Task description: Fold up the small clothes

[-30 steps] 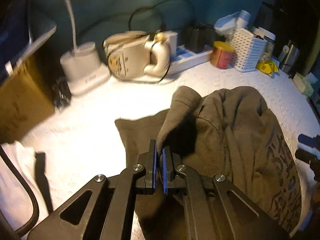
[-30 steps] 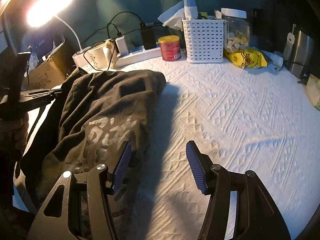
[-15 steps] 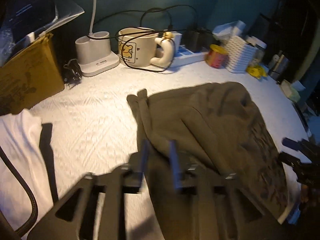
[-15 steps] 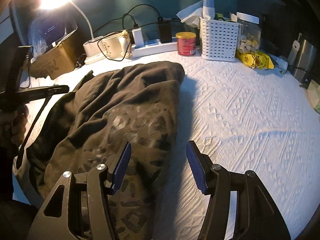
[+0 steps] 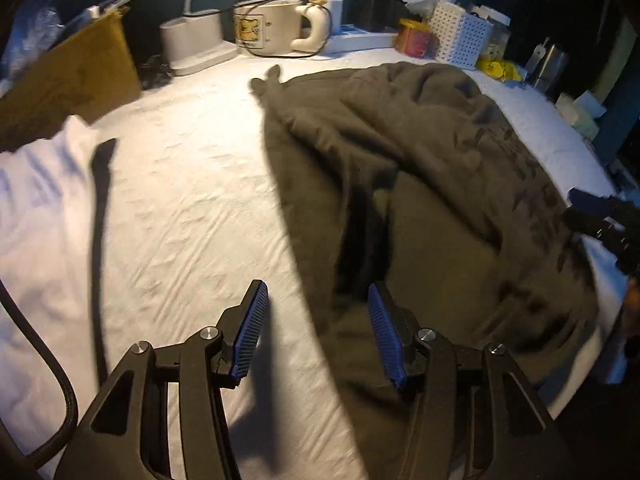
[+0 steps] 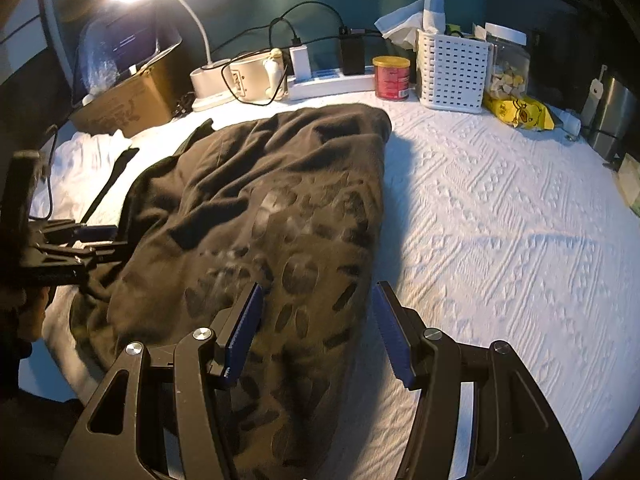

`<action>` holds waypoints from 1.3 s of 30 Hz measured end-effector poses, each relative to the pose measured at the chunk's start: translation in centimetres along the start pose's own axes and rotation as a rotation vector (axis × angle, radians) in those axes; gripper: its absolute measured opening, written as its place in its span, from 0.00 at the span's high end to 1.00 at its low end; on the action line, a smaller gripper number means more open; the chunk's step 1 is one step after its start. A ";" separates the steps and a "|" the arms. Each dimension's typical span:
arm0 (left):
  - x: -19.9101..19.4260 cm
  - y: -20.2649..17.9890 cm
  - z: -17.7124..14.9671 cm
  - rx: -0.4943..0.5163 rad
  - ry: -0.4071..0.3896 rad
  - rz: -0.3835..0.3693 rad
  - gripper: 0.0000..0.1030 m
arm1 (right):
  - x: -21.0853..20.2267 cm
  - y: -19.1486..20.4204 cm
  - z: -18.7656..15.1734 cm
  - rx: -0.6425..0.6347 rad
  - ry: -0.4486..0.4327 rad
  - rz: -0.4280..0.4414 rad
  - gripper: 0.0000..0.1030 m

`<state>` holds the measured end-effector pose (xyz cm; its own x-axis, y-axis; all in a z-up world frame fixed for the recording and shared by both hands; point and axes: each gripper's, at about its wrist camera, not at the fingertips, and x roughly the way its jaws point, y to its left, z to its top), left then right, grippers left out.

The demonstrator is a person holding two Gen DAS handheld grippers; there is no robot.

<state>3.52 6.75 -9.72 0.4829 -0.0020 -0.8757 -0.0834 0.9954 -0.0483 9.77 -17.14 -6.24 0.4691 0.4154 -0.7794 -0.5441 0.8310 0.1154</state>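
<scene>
- One fold looks done: we see the dark olive garment [image 6: 280,208] lying doubled over on the white textured bench [image 6: 500,240], its printed side up and its right edge fairly straight.
- The garment fills the middle of the bench, from about 12 o'clock near the mug [image 5: 268,26] down to 6 o'clock under our tools, with a small point of cloth sticking out at its far left corner.
- Our left tool [image 5: 316,332] has just been opening; its pads stand apart over the garment's left edge, one above bare bench, one above cloth, pinching nothing.
- Our right tool [image 6: 316,332] is spread wide above the garment's near right edge, and nothing is held there either.
- We judge the work roughly midway: the cloth is still rumpled and long, so a crosswise fold and some smoothing remain.
- A white garment [image 5: 36,184] waits at 9 o'clock, seemingly unfolded.
</scene>
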 end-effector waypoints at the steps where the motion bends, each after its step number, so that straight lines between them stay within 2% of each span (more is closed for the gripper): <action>1: -0.2 0.2 -0.3 0.000 0.001 0.016 0.49 | -0.1 0.0 -0.3 0.002 0.002 0.001 0.41; 3: -1.0 0.8 -0.5 -0.018 -0.002 0.046 0.50 | -0.2 -0.2 -0.9 0.011 0.007 0.000 0.41; 5: -2.7 0.7 -0.4 -0.025 -0.053 0.040 0.50 | -0.3 -0.3 -1.4 0.016 0.010 -0.002 0.41; 8: -5.5 -1.0 0.5 0.010 -0.159 -0.042 0.49 | -0.7 -0.6 -1.9 0.021 0.007 -0.003 0.41; 10: -6.1 -2.9 1.0 0.062 -0.181 -0.114 0.49 | -0.8 -0.7 -2.1 0.023 0.006 -0.006 0.41; 14: -4.0 -6.4 0.6 0.163 -0.116 -0.187 0.49 | -1.5 -0.8 -2.4 0.025 -0.011 -0.006 0.41; 17: -2.3 -7.7 -0.1 0.182 -0.062 -0.239 0.50 | -2.0 -1.0 -2.8 0.029 -0.017 -0.013 0.41; 19: -1.4 -7.9 -0.7 0.173 -0.013 -0.238 0.63 | -2.2 -1.4 -3.3 0.037 -0.013 -0.022 0.41; 21: -1.4 -7.7 -1.2 0.161 -0.011 -0.250 0.80 | -2.3 -1.6 -3.7 0.045 -0.007 -0.029 0.41; 23: -2.2 -7.6 -1.8 0.149 -0.023 -0.272 0.92 | -2.4 -1.8 -4.2 0.049 0.000 -0.030 0.41; 25: -3.1 -7.2 -2.3 0.119 -0.036 -0.302 0.94 | -2.5 -1.8 -4.8 0.048 0.003 -0.015 0.41; 32: -6.5 -5.6 -3.5 0.044 -0.085 -0.301 0.95 | -2.4 -0.5 -6.5 0.003 0.040 0.032 0.42; 37: -4.2 -5.8 -4.4 0.050 -0.007 -0.270 0.95 | -2.7 0.0 -6.9 -0.016 0.039 0.030 0.42; 39: -3.7 -5.7 -4.3 0.042 0.017 -0.265 0.92 | -2.7 0.1 -7.0 -0.028 0.040 0.028 0.43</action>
<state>-1.58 0.66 -8.27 0.4680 -0.2648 -0.8431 0.0808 0.9629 -0.2576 3.55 -20.77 -8.45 0.4256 0.4232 -0.7998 -0.5762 0.8083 0.1211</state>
